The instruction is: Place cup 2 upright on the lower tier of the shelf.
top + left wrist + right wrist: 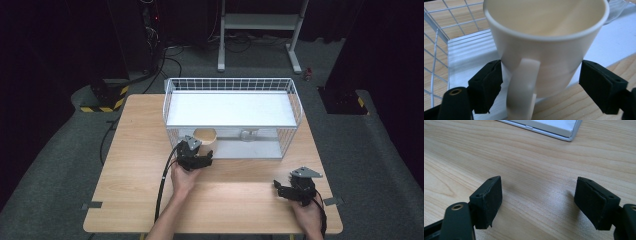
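Left gripper view | mug [549, 50] rim cropped | base behind handle [522, 87]

cup [544, 50] | cream, handled | upright | rack's [295, 107] lower shelf

The right hand-held gripper [537, 203] looks along its two black jaws, which stand wide apart with nothing between them, their pads clear of any object. Beneath and ahead of them lies the light wooden surface [529, 162], its grain running across, with faint shadows just past each jaw. Well ahead of the jaws, toward the upper right, sits the corner of a flat white base [554, 126] with a pale metal edge.
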`<state>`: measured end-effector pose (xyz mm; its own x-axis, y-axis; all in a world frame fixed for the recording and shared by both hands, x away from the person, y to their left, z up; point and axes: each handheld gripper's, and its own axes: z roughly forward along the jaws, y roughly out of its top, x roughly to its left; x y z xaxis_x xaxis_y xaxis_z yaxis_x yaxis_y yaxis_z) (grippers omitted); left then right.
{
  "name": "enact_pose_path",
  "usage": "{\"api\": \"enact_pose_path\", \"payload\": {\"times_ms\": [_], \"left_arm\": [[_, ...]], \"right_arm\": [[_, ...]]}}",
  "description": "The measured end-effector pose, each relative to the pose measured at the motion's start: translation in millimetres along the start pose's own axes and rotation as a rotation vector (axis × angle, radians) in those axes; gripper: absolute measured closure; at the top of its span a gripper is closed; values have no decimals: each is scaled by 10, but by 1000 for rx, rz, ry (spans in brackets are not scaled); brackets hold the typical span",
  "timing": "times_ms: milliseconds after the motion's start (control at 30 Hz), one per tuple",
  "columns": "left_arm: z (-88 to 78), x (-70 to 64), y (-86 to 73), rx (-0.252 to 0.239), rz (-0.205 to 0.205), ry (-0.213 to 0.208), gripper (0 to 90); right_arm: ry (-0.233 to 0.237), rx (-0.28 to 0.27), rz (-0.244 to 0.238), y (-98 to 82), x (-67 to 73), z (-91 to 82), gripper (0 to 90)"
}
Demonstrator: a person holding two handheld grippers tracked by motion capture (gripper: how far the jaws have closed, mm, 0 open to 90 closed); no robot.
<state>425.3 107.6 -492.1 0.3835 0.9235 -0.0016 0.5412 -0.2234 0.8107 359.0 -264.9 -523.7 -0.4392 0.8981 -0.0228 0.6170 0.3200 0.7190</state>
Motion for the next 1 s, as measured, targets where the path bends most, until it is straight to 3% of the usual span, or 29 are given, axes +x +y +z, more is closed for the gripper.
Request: {"api": "enact_pose_path", "payload": {"times_ms": [400,500,967,1000], "left_arm": [[109,19,-1,2,-9,59,334],[156,28,31,17,5,74,363],[270,41,72,28,10,91,539],[284,36,67,36,2,78,552]], "right_arm": [[0,1,3,1,3,-1,228],[0,2,5,0,4,-2,228],[0,2,5,0,4,-2,228],[0,2,5,0,5,-2,228]]}}
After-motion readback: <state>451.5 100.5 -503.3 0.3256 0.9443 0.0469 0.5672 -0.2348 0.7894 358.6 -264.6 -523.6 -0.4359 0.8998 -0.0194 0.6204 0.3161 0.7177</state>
